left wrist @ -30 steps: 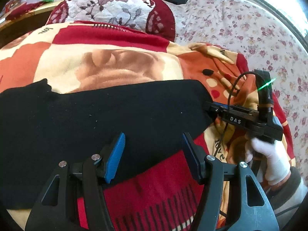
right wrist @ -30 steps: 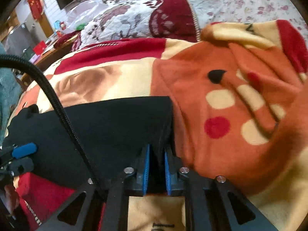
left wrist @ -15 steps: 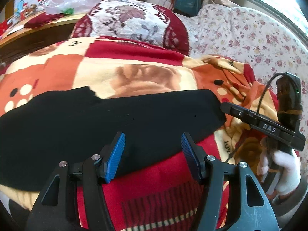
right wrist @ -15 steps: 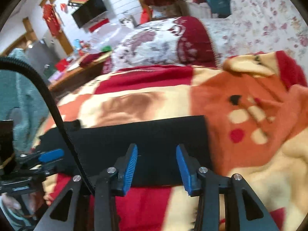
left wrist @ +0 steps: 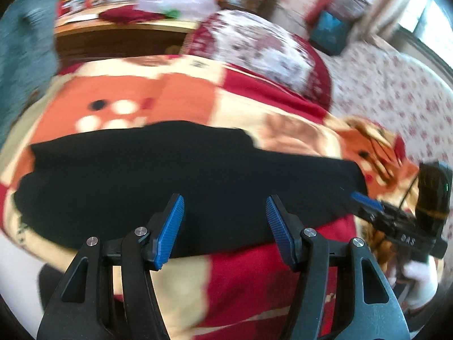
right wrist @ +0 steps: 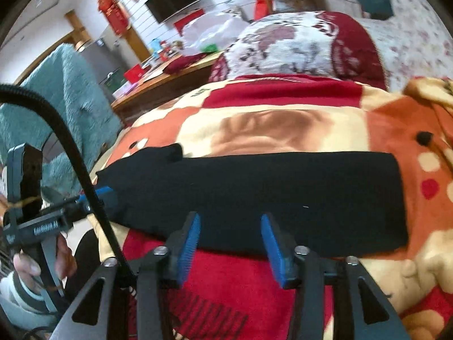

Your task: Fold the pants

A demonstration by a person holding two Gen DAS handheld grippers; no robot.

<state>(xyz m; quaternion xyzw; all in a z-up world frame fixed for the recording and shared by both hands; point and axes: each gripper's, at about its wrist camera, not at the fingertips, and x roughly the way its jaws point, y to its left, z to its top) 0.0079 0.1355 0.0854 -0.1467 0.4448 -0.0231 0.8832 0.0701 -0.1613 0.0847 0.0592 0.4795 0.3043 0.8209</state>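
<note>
Right gripper (right wrist: 230,245) released, backed off, jaws opening, empty; left gripper (left wrist: 225,228) open; black pants (right wrist: 254,198) folded flat at 12 o'clock on blanket (right wrist: 283,119).

One pair of black pants (right wrist: 254,195) lies folded lengthwise at the centre. Two grippers are in view: the left gripper (left wrist: 225,223) at six o'clock in its own view, the right gripper (right wrist: 230,243) at six o'clock in its own. One patterned blanket (right wrist: 283,124) lies beneath. One floral cushion (right wrist: 297,45) sits at twelve o'clock, one teal fluffy cloth (right wrist: 65,99) at nine.
</note>
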